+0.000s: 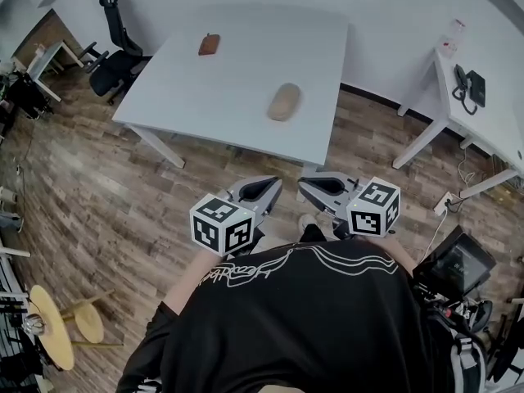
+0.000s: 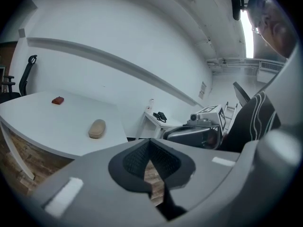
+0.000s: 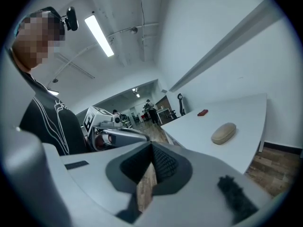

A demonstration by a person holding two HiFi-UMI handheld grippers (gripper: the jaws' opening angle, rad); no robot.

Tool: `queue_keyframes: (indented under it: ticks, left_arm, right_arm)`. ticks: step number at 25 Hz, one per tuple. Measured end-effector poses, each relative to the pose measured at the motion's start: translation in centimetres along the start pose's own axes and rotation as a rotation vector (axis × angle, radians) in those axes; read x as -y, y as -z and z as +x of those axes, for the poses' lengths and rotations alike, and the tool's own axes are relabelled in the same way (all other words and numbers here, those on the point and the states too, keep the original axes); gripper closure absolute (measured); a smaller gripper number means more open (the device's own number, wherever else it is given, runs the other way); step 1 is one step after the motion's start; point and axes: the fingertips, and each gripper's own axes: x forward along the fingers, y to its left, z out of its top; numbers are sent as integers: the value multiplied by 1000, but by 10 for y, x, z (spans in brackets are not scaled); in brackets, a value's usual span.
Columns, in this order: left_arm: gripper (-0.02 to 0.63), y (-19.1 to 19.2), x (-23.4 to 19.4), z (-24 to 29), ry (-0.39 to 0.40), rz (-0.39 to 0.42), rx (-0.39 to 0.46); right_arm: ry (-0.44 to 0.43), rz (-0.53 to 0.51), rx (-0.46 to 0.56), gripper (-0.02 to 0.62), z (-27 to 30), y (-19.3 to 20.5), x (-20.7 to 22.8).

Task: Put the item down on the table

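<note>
A tan oval case [image 1: 284,102] lies on the white table [image 1: 229,88], toward its near right side. It also shows in the left gripper view as the case [image 2: 96,128] and in the right gripper view as the case [image 3: 223,133]. A small red-brown item [image 1: 209,44] lies at the table's far side. Both grippers hang close to the person's body over the wooden floor, short of the table. My left gripper [image 1: 270,183] [image 2: 150,144] is shut with nothing between its jaws. My right gripper [image 1: 307,183] [image 3: 151,148] is likewise shut and empty.
A black office chair [image 1: 115,47] stands left of the table. A white side desk [image 1: 483,113] with a black phone [image 1: 468,85] is at the right. Round wooden stools [image 1: 57,334] stand at the lower left, and dark equipment [image 1: 458,264] sits on the floor at the right.
</note>
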Motion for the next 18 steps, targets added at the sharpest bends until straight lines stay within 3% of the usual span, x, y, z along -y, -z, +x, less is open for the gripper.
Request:
queue_keyframes:
  ticks: [18]
  left_arm:
    - [601, 2, 0, -1, 4, -5, 13]
  right_arm:
    - [41, 16, -20, 588, -3, 9, 5]
